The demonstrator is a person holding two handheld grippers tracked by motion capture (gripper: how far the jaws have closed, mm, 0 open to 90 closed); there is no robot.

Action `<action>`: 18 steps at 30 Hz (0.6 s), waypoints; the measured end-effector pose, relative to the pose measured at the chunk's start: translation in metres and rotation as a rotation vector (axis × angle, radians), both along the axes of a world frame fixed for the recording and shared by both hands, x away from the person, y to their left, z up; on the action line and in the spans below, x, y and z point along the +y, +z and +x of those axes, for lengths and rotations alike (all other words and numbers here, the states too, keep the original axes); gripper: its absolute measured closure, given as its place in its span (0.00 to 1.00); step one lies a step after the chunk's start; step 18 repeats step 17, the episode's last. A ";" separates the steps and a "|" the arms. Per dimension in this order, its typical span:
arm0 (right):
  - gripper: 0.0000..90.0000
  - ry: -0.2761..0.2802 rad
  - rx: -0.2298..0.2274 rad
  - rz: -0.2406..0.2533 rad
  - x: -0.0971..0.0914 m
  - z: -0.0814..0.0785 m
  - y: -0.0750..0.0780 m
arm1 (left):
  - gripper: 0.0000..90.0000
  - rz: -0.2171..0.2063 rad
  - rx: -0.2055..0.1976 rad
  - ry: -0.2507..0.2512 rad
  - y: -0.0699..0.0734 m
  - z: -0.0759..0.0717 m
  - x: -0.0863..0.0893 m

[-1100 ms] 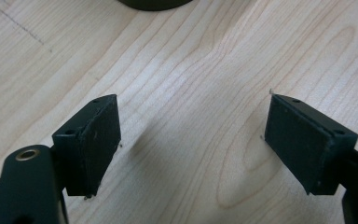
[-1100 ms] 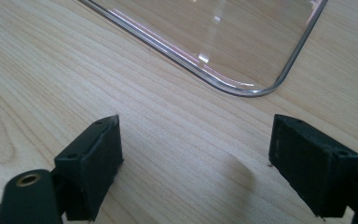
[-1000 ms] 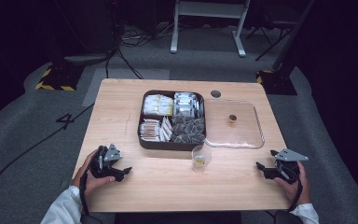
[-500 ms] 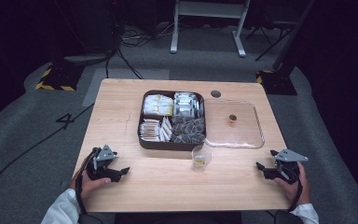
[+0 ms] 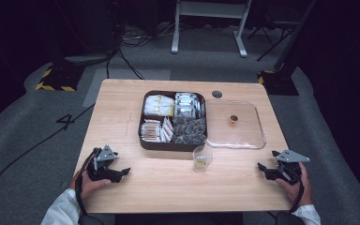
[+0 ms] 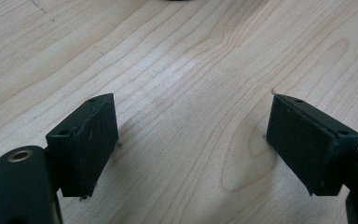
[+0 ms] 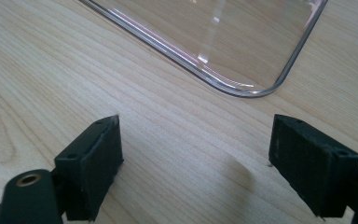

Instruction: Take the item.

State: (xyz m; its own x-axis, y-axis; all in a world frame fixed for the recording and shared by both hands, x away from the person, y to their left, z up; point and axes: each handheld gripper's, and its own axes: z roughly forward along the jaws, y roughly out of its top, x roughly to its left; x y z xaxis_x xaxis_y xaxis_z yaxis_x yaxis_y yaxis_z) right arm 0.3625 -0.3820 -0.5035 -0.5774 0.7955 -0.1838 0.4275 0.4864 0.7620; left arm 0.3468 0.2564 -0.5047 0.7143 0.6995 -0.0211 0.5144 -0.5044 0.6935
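My right gripper (image 5: 266, 169) rests gaping (empty, like my left gripper (image 5: 121, 173)) near the table's front-right corner, nearer the clear lid (image 7: 242, 42) lying just ahead.

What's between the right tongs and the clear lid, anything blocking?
Nothing visible. Right tongs are open over bare table, and the clear lid lies flat just ahead. The small cup stands off to the side, out of that line.

clear lid (image 5: 236, 124): flat on table, right of tray | small cup (image 5: 202, 158): upright, near edge
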 end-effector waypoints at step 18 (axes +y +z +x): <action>0.20 0.004 -0.005 -0.003 0.001 -0.001 0.000 | 0.19 0.002 -0.001 0.002 0.000 0.000 0.000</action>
